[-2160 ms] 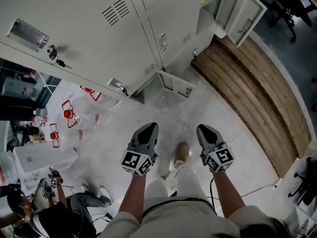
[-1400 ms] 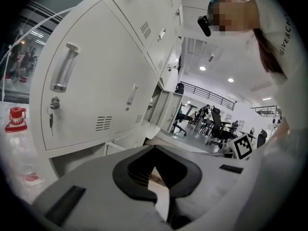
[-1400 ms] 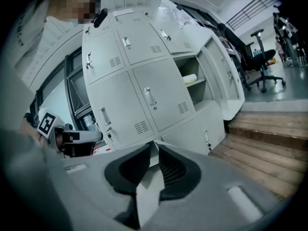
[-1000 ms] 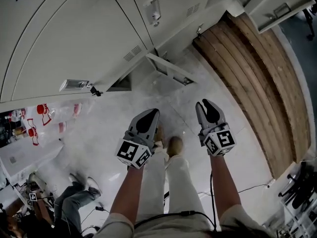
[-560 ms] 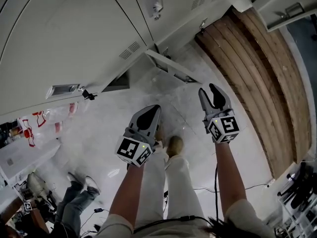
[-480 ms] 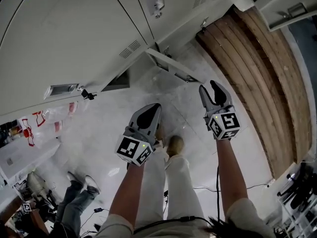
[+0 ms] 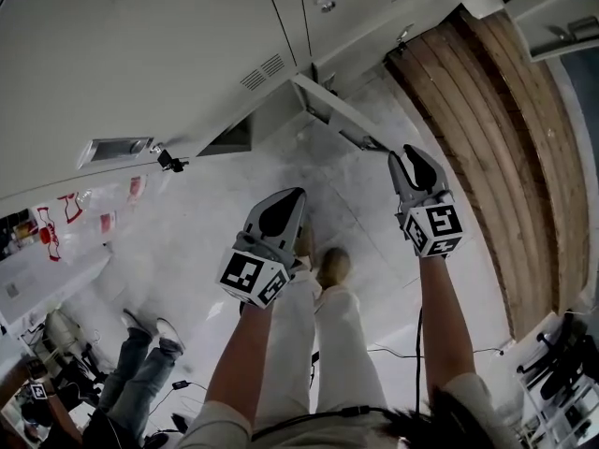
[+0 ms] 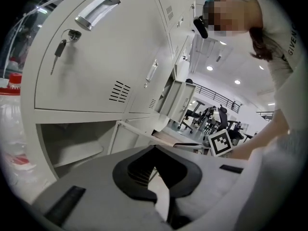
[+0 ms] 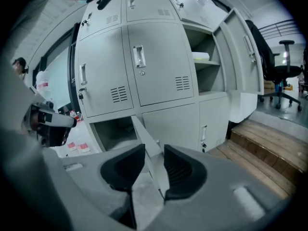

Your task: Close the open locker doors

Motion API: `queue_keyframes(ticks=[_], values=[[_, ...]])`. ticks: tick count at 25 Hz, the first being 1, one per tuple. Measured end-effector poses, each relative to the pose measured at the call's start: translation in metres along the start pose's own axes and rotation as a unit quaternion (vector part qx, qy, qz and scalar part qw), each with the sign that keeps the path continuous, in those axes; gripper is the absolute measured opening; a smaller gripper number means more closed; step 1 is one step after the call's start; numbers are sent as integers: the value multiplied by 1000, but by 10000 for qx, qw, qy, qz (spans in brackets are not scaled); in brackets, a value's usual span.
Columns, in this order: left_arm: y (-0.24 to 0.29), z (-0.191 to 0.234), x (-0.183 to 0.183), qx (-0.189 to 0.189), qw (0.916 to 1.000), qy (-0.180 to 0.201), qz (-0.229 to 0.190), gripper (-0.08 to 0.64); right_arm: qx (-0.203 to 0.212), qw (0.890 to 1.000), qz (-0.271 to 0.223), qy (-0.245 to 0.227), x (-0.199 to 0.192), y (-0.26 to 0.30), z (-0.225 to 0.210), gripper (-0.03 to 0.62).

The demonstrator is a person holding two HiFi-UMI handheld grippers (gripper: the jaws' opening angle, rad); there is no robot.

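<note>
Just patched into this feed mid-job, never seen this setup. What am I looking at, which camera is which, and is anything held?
No robot here: a person stands at grey lockers with a hand-held two-jaw gripper in each hand. The head view looks steeply down to the floor; the other two cameras ride on the grippers and look along the jaws. The left gripper is shut and empty. The right gripper is closing its jaws, with the edge of the low open door between them; the pads do not press on it yet. A second open door stands further right, by the wooden step.
</note>
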State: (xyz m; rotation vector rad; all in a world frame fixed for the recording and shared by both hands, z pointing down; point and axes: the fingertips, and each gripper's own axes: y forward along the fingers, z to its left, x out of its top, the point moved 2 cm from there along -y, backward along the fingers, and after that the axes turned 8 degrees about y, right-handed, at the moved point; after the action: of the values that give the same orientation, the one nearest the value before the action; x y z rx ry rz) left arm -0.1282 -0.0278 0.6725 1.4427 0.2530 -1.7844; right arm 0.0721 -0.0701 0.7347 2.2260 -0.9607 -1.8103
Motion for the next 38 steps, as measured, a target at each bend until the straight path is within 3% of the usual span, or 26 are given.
queue_keyframes(ticks=[7,19,28,38], values=[[-19,6,-9,145,9998,-116,-69,-3,253,9994,228,-27,-17,-9,33,103],[-63,29,-24,556,9977,-330,-214,-3,1136,9907,742,-105,-46,-1,128,106],[-99,58,-40,917,9939,-540,-296,-3,1544,9832,952,195,-56,23,193,130],[-124,88,-45,1168,9902,-655,-390,-3,2025,9745,965,6,-55,66,254,127]])
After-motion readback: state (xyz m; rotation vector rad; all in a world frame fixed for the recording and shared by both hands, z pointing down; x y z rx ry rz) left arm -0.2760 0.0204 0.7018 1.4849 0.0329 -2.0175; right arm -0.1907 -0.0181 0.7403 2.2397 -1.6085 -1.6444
